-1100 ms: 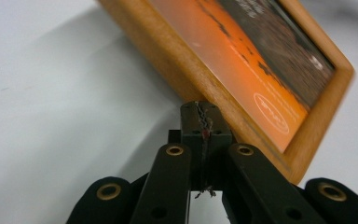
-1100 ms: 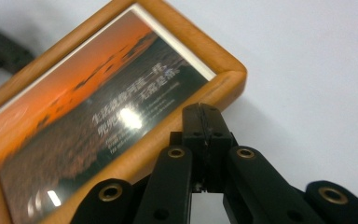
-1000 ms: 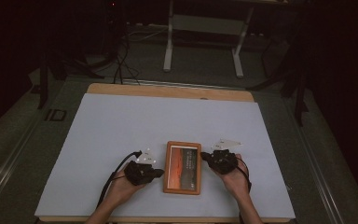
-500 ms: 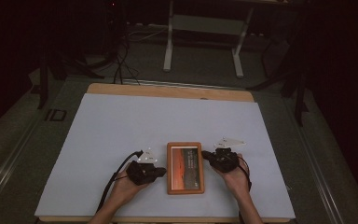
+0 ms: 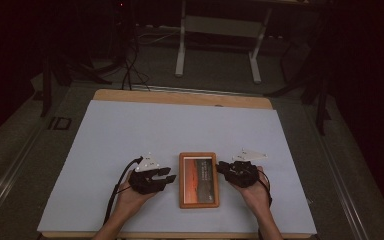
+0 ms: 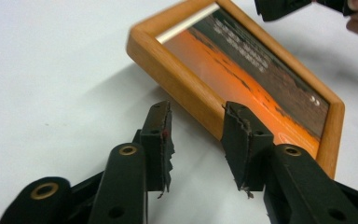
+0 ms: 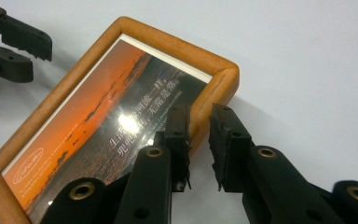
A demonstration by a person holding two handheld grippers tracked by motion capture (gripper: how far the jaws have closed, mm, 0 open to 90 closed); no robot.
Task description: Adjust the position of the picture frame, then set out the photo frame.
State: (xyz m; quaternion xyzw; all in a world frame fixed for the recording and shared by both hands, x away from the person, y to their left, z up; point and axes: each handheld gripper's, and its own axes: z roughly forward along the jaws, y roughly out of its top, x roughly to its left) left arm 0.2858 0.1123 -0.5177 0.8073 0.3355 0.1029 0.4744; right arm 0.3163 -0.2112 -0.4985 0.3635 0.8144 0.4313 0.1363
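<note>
A wooden picture frame (image 5: 199, 180) with an orange sunset print lies flat near the front of the white table. My left gripper (image 5: 169, 178) sits just left of it. In the left gripper view this gripper (image 6: 198, 116) is open, its jaws having just been opening, and the frame's (image 6: 242, 70) near rail lies just beyond the tips. My right gripper (image 5: 221, 167) is at the frame's right side. Its own view shows its jaws (image 7: 199, 116), which have just been opening, astride the frame's (image 7: 98, 121) rail, one over the glass and one outside, with small gaps to the wood.
The white sheet (image 5: 180, 130) covers the table, with a wooden strip (image 5: 180, 97) bare at the far edge. Beyond it a metal stand (image 5: 217, 30) and cables (image 5: 130, 70) lie on the dark floor. Both hands rest close to the table's front edge.
Both grippers were shut against the frame's sides; both have opened. The left gripper has drawn a little to the left, off the frame. The frame stays flat in place.
</note>
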